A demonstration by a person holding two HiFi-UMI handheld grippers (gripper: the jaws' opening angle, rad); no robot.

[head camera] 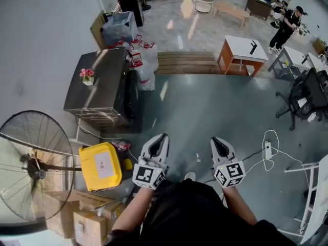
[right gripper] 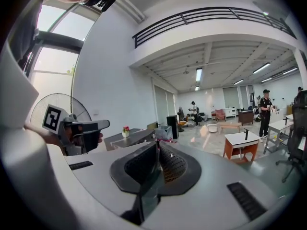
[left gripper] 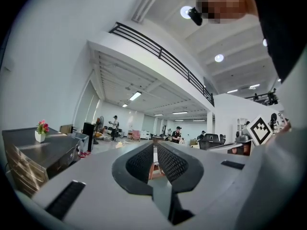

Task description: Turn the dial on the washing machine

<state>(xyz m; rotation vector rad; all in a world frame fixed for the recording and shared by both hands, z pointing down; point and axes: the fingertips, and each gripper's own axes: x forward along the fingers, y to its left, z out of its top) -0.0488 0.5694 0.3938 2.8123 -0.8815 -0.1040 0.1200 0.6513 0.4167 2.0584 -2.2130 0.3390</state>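
The person wears a black top (head camera: 195,209). The left gripper (head camera: 163,137) and right gripper (head camera: 215,140) are light grey and pointy, with black bumpy pads inside. The left one has a white cube (head camera: 148,176) with black squares, and the right one has a matching cube (head camera: 229,173).

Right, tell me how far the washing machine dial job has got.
Done: nothing that shows. In hand: nothing; the left gripper and right gripper are shut and empty, held over the floor. Left: everything. The dark steel cabinet with the flower pot on top stands ahead to the left, apart from both grippers, and no dial can be made out on it; approaching, gripping and turning are not yet done.
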